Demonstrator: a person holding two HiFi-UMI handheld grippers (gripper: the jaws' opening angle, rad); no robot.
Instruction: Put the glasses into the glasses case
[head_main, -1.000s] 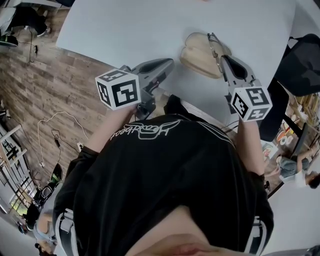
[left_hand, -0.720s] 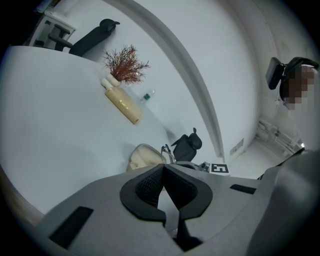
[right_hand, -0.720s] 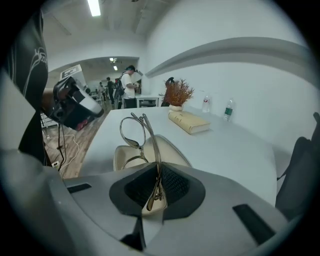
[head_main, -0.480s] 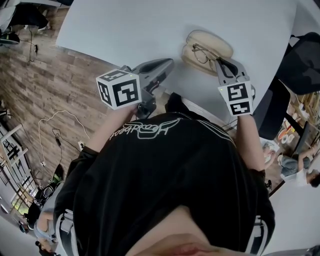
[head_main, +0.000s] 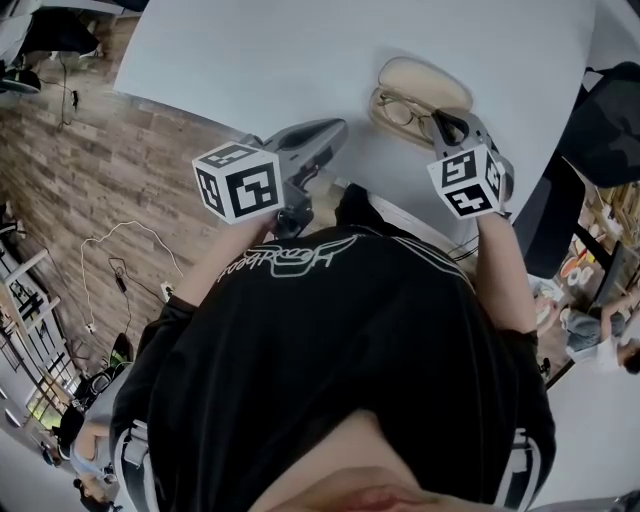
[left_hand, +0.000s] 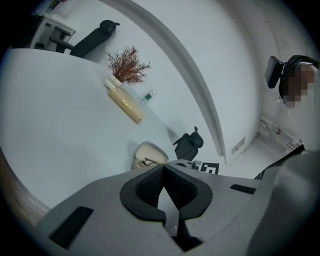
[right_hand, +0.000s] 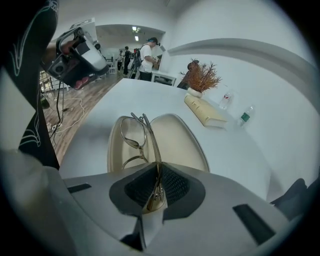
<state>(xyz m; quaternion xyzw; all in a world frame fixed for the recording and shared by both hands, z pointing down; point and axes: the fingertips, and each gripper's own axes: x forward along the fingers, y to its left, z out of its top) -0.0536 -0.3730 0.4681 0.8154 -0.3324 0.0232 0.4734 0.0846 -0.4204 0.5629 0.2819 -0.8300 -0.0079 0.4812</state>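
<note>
The beige glasses case (head_main: 428, 78) lies open on the white table (head_main: 300, 60), near its front right edge. Thin metal-framed glasses (head_main: 404, 110) sit over the case's nearer half. My right gripper (head_main: 442, 124) is shut on one temple arm of the glasses (right_hand: 134, 136), whose lenses hang inside the tray of the case (right_hand: 182, 142). My left gripper (head_main: 336, 127) hovers at the table's front edge, left of the case, shut with nothing in it. In the left gripper view its jaws (left_hand: 162, 181) meet, and the case (left_hand: 150, 153) shows beyond them.
A cream book (right_hand: 205, 113), a vase of dried red twigs (right_hand: 201, 78) and a small bottle (right_hand: 244, 117) stand at the table's far side. A black chair (left_hand: 189, 145) stands beyond the table. Wooden floor with cables (head_main: 110, 260) lies to the left.
My right gripper has carried the glasses left and down, from above the case's right end to over its nearer half. The left gripper has stayed put.
</note>
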